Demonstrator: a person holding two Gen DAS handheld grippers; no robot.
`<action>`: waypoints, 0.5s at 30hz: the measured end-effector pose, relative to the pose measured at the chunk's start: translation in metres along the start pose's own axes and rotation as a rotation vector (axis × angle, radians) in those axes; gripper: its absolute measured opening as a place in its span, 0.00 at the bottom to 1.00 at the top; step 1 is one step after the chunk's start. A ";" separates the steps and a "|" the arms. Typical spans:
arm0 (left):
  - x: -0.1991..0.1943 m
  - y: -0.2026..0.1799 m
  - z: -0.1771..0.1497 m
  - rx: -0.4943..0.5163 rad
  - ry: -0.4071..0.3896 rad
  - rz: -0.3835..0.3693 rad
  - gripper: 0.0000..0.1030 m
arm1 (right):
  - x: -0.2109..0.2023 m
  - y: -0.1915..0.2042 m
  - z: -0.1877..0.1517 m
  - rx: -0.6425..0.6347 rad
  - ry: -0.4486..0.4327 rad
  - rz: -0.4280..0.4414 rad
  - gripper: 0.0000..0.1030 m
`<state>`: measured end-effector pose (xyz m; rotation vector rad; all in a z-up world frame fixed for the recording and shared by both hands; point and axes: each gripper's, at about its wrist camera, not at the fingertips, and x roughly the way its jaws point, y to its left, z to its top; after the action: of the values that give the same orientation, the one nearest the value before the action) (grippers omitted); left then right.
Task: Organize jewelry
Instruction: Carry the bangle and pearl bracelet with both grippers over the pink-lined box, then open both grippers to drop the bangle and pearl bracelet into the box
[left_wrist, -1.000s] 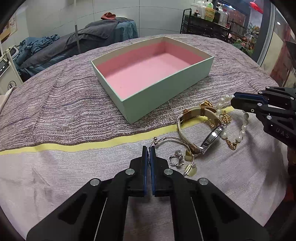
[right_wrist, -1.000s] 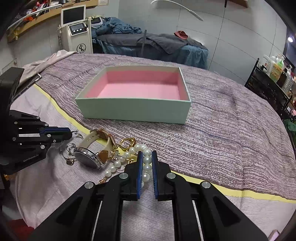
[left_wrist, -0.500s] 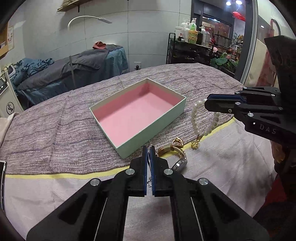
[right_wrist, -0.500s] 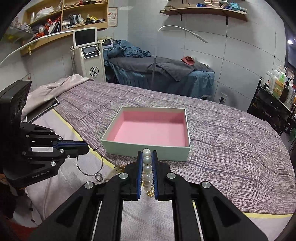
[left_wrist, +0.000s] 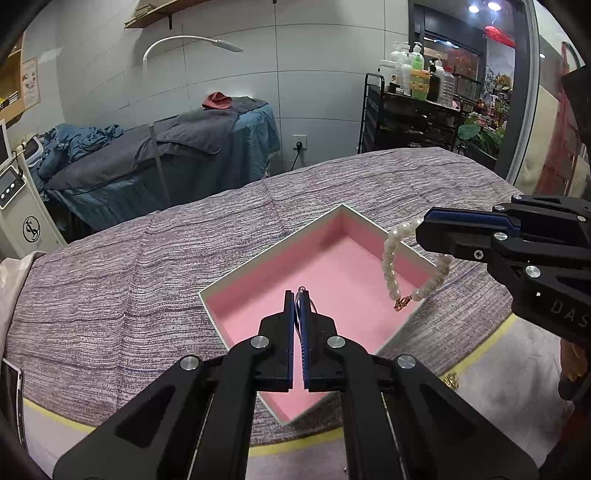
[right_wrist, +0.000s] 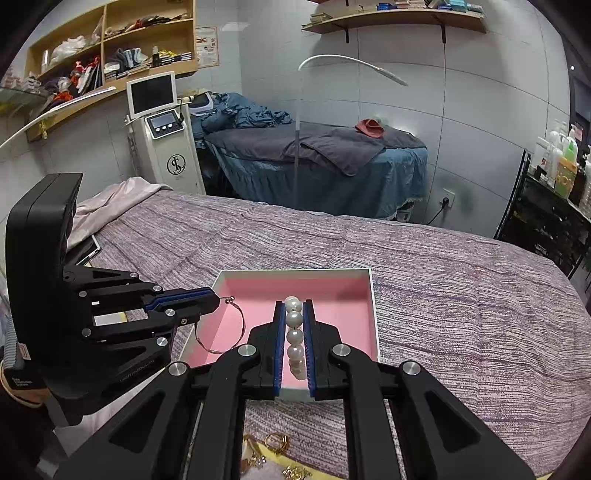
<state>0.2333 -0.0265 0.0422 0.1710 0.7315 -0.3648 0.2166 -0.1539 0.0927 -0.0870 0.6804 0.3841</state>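
Pearl bracelet (right_wrist: 294, 336) dangles limp and slippery from my right gripper (right_wrist: 293, 341); my left gripper (left_wrist: 297, 325) pinches a thin springy bangle (right_wrist: 236, 328) over the box (right_wrist: 373, 314).

The left black two-finger gripper with blue pads (left_wrist: 297, 306) is pointing downward, its jaws clamping a thin silver wire bangle (right_wrist: 221, 325). The right black two-finger gripper with blue pads (right_wrist: 294, 317) is angling downward likewise, its jaws pinching a white pearl bracelet (left_wrist: 393, 266), which is hanging from them.
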 end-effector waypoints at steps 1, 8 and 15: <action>0.006 0.002 0.002 -0.007 0.007 -0.002 0.03 | 0.009 -0.003 0.004 0.008 0.014 0.001 0.09; 0.050 0.008 0.010 -0.019 0.064 -0.026 0.03 | 0.064 -0.018 0.010 0.082 0.111 0.036 0.09; 0.081 0.016 0.004 -0.033 0.125 0.033 0.03 | 0.094 -0.027 0.004 0.076 0.164 -0.038 0.09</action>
<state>0.2971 -0.0347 -0.0092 0.1756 0.8566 -0.3124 0.2954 -0.1484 0.0355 -0.0596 0.8537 0.3160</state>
